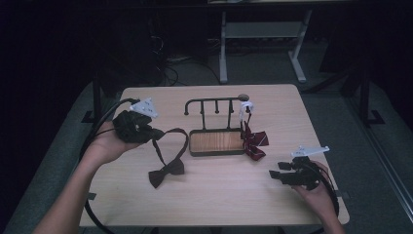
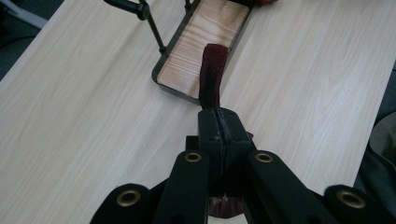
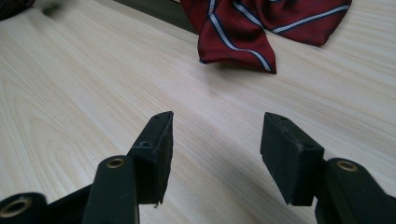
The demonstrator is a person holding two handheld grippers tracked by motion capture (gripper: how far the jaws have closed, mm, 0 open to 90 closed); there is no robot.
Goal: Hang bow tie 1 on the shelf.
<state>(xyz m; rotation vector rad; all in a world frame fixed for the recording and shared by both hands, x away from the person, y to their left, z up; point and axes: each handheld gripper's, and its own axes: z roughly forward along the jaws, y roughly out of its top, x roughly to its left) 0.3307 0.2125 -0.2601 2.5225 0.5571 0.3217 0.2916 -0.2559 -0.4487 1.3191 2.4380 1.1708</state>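
Observation:
A dark maroon bow tie (image 1: 166, 171) lies on the table, and its strap (image 1: 184, 139) loops up to my left gripper (image 1: 157, 134). In the left gripper view that gripper (image 2: 218, 114) is shut on the strap (image 2: 212, 79), which runs on toward the rack's wooden base (image 2: 205, 42). The black hook rack (image 1: 214, 101) stands mid-table on its wooden base (image 1: 216, 141). A red striped bow tie (image 1: 254, 141) hangs at the rack's right end under a white tag (image 1: 246, 107). My right gripper (image 1: 276, 170) stands open near the table's front right, its jaws (image 3: 215, 135) empty and facing the striped tie (image 3: 243, 28).
The light wooden table (image 1: 219, 195) has its far edge just behind the rack. White legs of another desk (image 1: 224, 48) stand on the dark floor beyond. A black cable (image 1: 97, 126) trails from the left gripper over the table's left edge.

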